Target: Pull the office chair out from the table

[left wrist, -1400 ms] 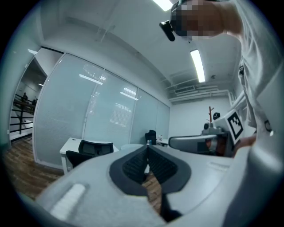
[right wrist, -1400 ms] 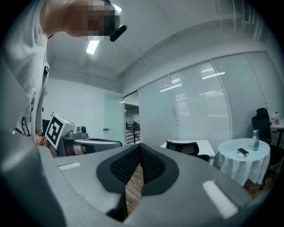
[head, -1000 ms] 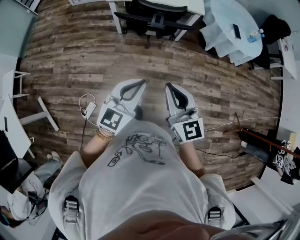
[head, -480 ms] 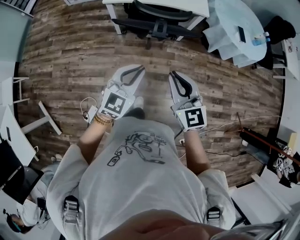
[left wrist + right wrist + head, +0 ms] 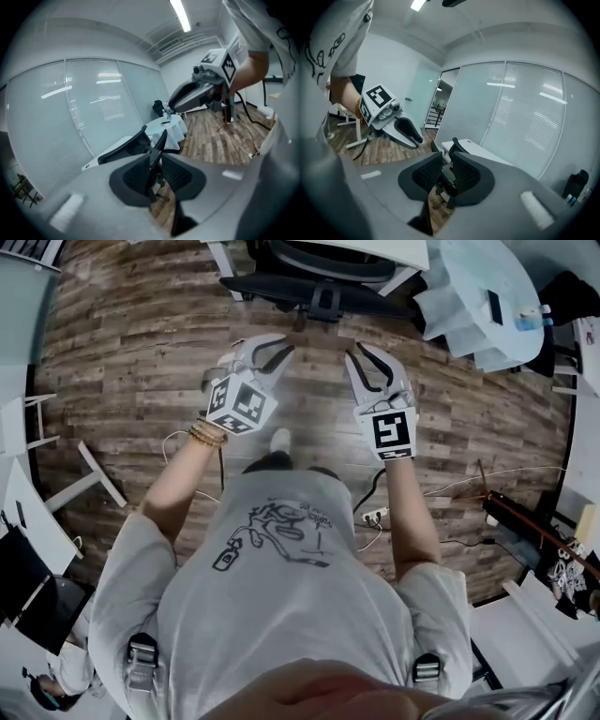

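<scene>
Left gripper [image 5: 277, 354], right gripper [image 5: 364, 352]: jaws opening, nothing between (shut a second ago). Both pushed forward since then, now near office chair [image 5: 319, 292], not touching. Chair still tucked under table [image 5: 405, 251]. Grasp next, pull pending.

Left gripper [image 5: 157, 165]: jaws apart and opening, nothing between the pads. Through the gap, well beyond the tips, a black office chair [image 5: 133, 145] stands close against a white desk [image 5: 93, 161]. Behind it is a round table [image 5: 168, 127] under a white cloth. Right gripper [image 5: 172, 104] at upper right, jaws opening, nothing between them. Wood floor [image 5: 220, 140]; frosted glass wall [image 5: 84, 108] on the left
</scene>
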`<state>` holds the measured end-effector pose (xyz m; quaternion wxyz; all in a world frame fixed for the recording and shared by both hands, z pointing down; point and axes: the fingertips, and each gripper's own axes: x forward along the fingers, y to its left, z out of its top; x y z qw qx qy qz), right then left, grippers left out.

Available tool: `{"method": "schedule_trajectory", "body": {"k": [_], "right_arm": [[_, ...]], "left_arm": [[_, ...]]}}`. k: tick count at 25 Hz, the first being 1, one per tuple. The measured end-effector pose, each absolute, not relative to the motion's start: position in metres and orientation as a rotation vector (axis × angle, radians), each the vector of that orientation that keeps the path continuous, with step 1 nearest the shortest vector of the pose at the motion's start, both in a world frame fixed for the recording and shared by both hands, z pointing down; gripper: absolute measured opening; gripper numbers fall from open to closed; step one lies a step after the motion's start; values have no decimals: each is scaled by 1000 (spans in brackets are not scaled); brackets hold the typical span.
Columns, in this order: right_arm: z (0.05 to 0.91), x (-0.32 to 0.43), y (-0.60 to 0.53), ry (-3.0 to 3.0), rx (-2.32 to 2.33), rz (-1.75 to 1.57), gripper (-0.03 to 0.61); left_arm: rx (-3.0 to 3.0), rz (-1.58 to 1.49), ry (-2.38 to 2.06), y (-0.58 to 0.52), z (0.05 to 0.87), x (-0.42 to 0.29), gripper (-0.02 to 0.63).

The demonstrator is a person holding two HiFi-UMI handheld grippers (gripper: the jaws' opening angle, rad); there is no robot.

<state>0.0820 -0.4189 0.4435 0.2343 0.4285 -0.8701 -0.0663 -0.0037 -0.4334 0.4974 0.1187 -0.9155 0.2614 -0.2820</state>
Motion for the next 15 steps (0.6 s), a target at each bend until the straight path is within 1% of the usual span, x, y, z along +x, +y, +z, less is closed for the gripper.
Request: {"method": "schedule_trajectory", "body": {"k": [5, 15], "right_arm": [[487, 91, -459, -2278, 1063, -243, 94], [559, 107, -530, -2098, 868, -334, 123]], "left_arm": [[-2561, -954, 699, -479, 528, -4, 110], [-2406, -1135, 580, -550, 577, -6, 138]]}}
